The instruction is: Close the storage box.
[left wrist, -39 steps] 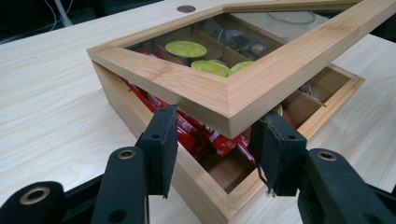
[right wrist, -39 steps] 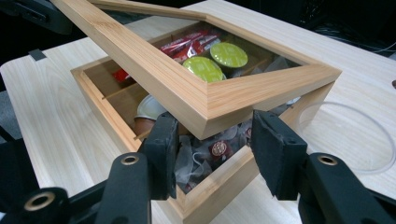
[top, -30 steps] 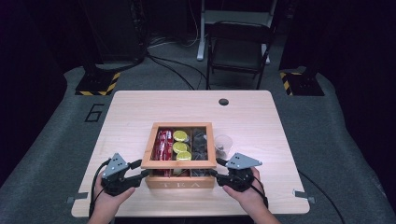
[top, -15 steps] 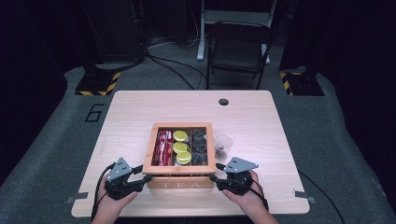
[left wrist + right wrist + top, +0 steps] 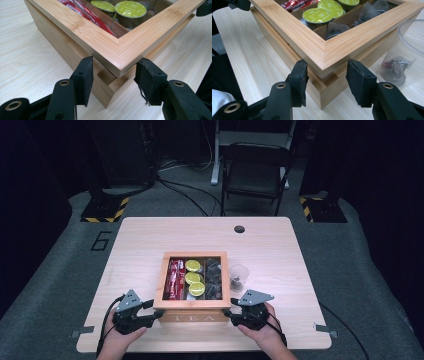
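Observation:
A bamboo tea box [image 5: 192, 316] marked TEA stands near the table's front edge. Through its framed, glass-topped lid [image 5: 192, 304] I see red packets [image 5: 175, 279], green-topped pods [image 5: 194, 277] and dark tea bags [image 5: 214, 280]. My left gripper [image 5: 155, 312] is open at the front left corner. In the left gripper view the box corner [image 5: 117, 62] lies between the jaws of the left gripper [image 5: 115, 75]. My right gripper [image 5: 227, 312] is open at the front right corner, and the corner [image 5: 324, 60] lies between the jaws of the right gripper [image 5: 327, 75]. At both corners the lid overhangs the base with a small gap.
A clear plastic cup [image 5: 239, 277] with a tea bag [image 5: 395, 67] in it stands just right of the box. A round hole [image 5: 239, 229] sits at the table's [image 5: 150, 240] far side. A chair [image 5: 255, 170] and floor cables lie beyond. Bare tabletop surrounds the box.
Both hands have drawn back slightly towards the table's front edge and closed in on the box's front corners. The box has stayed put.

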A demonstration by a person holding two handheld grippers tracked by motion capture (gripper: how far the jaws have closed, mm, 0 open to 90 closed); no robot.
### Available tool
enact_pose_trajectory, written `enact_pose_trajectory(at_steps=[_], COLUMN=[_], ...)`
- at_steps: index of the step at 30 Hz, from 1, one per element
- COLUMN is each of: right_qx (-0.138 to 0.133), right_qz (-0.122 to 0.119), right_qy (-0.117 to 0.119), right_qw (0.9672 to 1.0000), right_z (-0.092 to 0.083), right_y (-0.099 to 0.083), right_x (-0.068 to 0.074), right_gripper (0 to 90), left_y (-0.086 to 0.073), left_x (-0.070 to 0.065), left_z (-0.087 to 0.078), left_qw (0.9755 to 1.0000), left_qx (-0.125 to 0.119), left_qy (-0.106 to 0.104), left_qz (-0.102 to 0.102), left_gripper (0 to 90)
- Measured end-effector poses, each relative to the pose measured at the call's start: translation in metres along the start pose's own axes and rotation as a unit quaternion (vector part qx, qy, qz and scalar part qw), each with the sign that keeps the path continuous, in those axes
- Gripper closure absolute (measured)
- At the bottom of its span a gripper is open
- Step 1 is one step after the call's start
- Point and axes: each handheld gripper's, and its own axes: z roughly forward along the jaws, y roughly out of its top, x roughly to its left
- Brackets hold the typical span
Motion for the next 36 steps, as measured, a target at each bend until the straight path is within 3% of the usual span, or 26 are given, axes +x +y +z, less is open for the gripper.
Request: enact_pose_trajectory(at_steps=[8, 10, 11, 13, 15, 19, 25, 30, 36], right_qx=[0.013, 0.015, 0.017, 0.017, 0.017, 0.003, 0.001, -0.011, -0.035], right_qz=[0.001, -0.006, -0.028, -0.032, -0.038, -0.026, -0.027, -0.026, -0.004], right_qy=[-0.002, -0.007, -0.016, -0.022, -0.02, -0.004, 0.002, -0.004, -0.018], right_qw=[0.9999, 0.9998, 0.9993, 0.9991, 0.9989, 0.9997, 0.9996, 0.9996, 0.9992], right_z=[0.003, 0.003, 0.002, 0.002, 0.002, -0.001, -0.001, -0.004, -0.013], right_y=[-0.001, -0.001, 0.0, 0.0, 0.0, 0.002, 0.003, 0.005, 0.005], right_x=[0.001, 0.001, 0.004, 0.005, 0.006, 0.003, 0.002, 0.0, -0.009], right_gripper=[48.8, 45.4, 45.3, 45.0, 42.2, 42.3, 42.4, 42.8, 43.5], left_y=[-0.001, -0.002, -0.001, -0.002, -0.002, 0.0, 0.001, 0.001, 0.004], left_x=[0.0, 0.0, 0.0, 0.0, 0.0, 0.001, 0.006, 0.013, 0.02], left_z=[0.004, 0.004, 0.004, 0.005, 0.007, 0.002, -0.002, -0.004, -0.01], left_qw=[0.9999, 0.9999, 0.9999, 1.0, 0.9998, 1.0, 0.9998, 0.9996, 0.9989], left_qx=[0.013, 0.01, 0.011, 0.009, 0.02, -0.004, -0.012, -0.013, -0.031], left_qy=[-0.003, -0.01, -0.008, 0.0, -0.008, -0.002, 0.004, 0.007, 0.017], left_qz=[-0.005, -0.007, -0.001, 0.0, 0.001, -0.004, -0.012, -0.023, -0.031], left_gripper=[44.1, 43.3, 42.2, 41.3, 38.8, 33.1, 33.0, 32.4, 33.5])
